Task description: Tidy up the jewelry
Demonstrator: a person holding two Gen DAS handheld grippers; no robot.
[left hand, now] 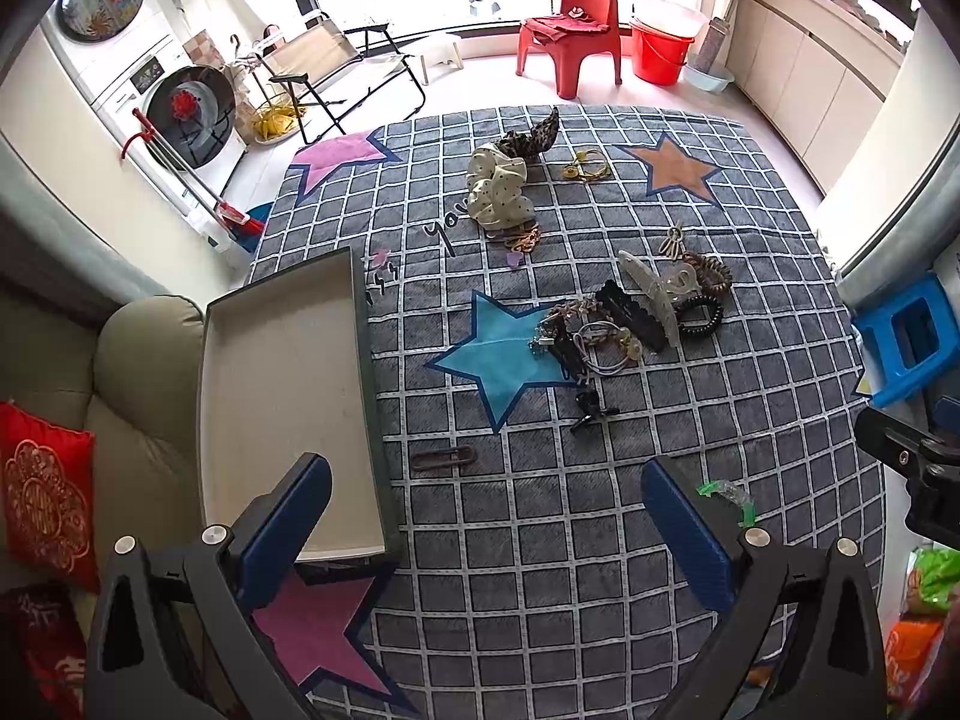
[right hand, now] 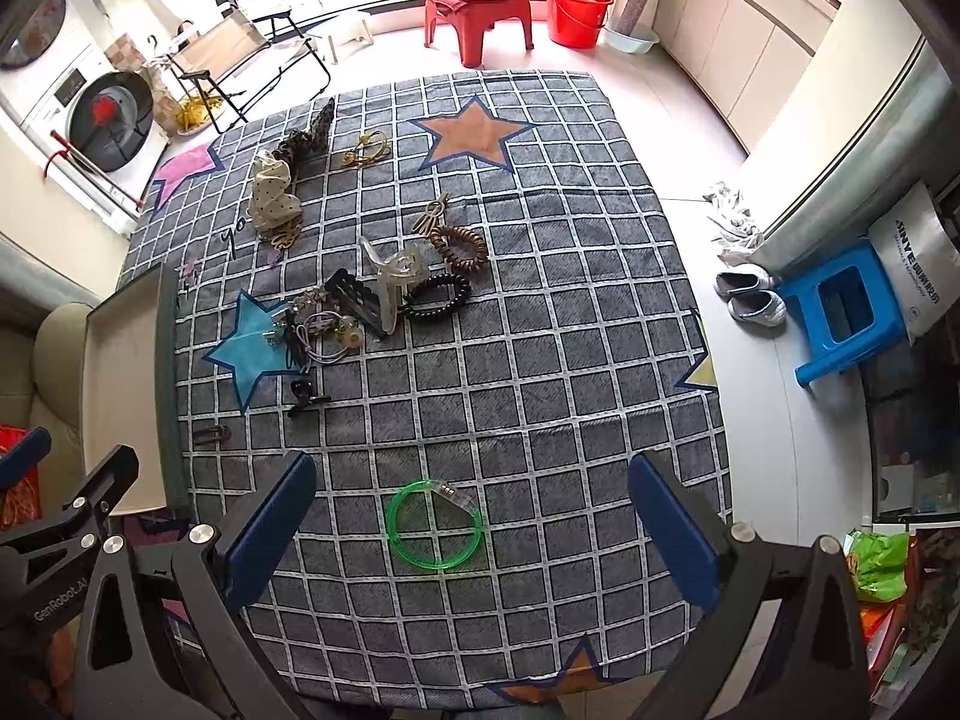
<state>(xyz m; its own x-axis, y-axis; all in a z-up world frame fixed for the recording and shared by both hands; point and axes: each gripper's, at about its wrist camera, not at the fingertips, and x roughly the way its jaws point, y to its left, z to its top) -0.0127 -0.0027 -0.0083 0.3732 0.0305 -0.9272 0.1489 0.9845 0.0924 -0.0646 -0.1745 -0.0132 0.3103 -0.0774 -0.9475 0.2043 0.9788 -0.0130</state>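
Hair accessories and jewelry lie scattered on a grey checked cloth (left hand: 540, 510). An empty white tray with a dark rim (left hand: 288, 396) sits at the cloth's left edge; it also shows in the right wrist view (right hand: 120, 372). A central pile holds a clear claw clip (left hand: 654, 294), a black coil tie (left hand: 699, 318) and thin hair ties (left hand: 606, 348). A cream scrunchie (left hand: 498, 186) lies further back. A brown clip (left hand: 444, 457) and a small black clip (left hand: 591, 408) lie nearer. A green bangle (right hand: 433, 525) lies between my right gripper's (right hand: 474, 516) open fingers. My left gripper (left hand: 486, 522) is open and empty above the cloth.
A beige sofa with a red cushion (left hand: 48, 492) is at the left. A blue stool (right hand: 840, 306) and shoes (right hand: 750, 294) stand on the floor at the right. A red chair (left hand: 576, 30), red bucket (left hand: 660, 48), folding chair and washing machines lie beyond the cloth.
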